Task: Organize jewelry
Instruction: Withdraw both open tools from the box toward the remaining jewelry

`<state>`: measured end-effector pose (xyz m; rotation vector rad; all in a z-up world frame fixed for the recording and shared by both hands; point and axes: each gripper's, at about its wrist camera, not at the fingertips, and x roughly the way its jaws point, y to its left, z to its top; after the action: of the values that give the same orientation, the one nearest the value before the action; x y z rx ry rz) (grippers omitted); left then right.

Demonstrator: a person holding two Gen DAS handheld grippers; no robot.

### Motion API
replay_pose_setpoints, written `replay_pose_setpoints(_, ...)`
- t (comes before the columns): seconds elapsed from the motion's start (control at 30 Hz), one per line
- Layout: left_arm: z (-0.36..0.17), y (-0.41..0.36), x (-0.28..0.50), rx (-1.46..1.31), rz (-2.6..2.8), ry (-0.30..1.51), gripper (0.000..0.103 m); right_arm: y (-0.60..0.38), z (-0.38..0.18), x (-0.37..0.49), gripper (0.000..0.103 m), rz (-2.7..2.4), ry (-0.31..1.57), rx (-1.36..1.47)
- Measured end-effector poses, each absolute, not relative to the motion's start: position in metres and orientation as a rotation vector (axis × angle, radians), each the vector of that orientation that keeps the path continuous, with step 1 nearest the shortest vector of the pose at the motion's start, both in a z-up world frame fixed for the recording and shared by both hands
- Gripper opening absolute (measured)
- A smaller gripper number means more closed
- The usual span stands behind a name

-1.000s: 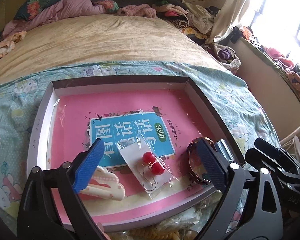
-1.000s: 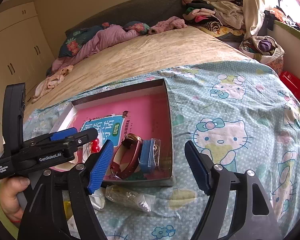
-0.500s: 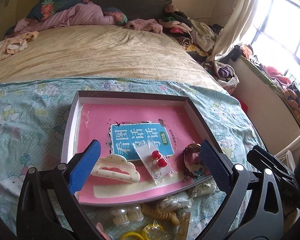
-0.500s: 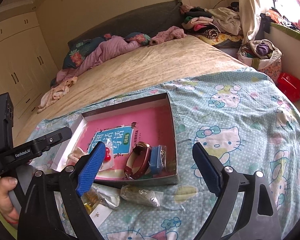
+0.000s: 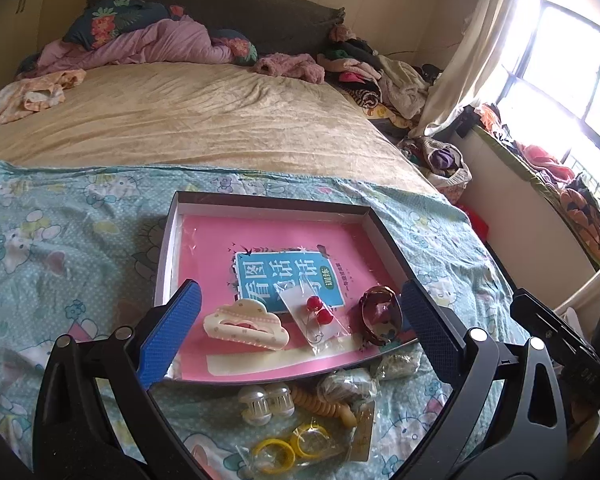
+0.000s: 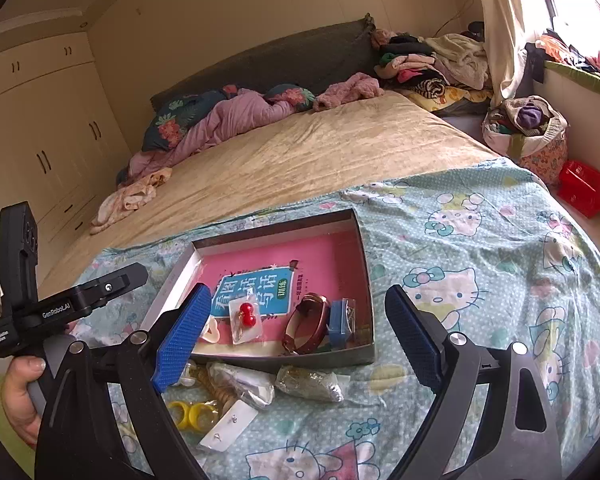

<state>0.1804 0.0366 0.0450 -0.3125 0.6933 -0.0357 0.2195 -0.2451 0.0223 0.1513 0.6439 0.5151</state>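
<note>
Claws: left claw (image 5: 296, 332) and right claw (image 6: 296, 344) both gape wide, nothing gripped; right just widened. Box (image 6: 362, 264) on bed holds one hair clip (image 5: 246, 324), one bangle (image 6: 304, 324), two red-bead earrings (image 5: 316, 310). Two yellow rings (image 5: 288, 446) lie outside.

At mid-frame a shallow box (image 5: 168, 248) lies on a patterned sheet (image 5: 60, 240). Inside, left to right, lie a cloud clip (image 5: 246, 322), bagged red earrings (image 5: 314, 316) and a bangle (image 5: 380, 314). The left gripper (image 5: 296, 334) spreads empty at lower frame; yellow rings (image 5: 288, 446) lie below the box.
</note>
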Motion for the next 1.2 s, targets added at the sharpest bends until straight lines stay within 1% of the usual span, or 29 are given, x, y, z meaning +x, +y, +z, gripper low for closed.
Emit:
replay_pose_setpoints(0.3,0.055,0.038,0.157,-0.293,-0.041,0.663,0.093,-0.245,0.040,0.199,0.088,0.532,0.612,0.154)
replay_pose_setpoints(0.6,0.055,0.038,0.138,-0.269,-0.056,0.663,0.093,-0.240,0.051,0.181,0.088,0.555,0.595,0.139)
replay_pose_setpoints(1.2,0.024,0.045,0.107,-0.208,-0.060,0.742,0.093,-0.210,0.036,0.160,0.088,0.616,0.671,0.089)
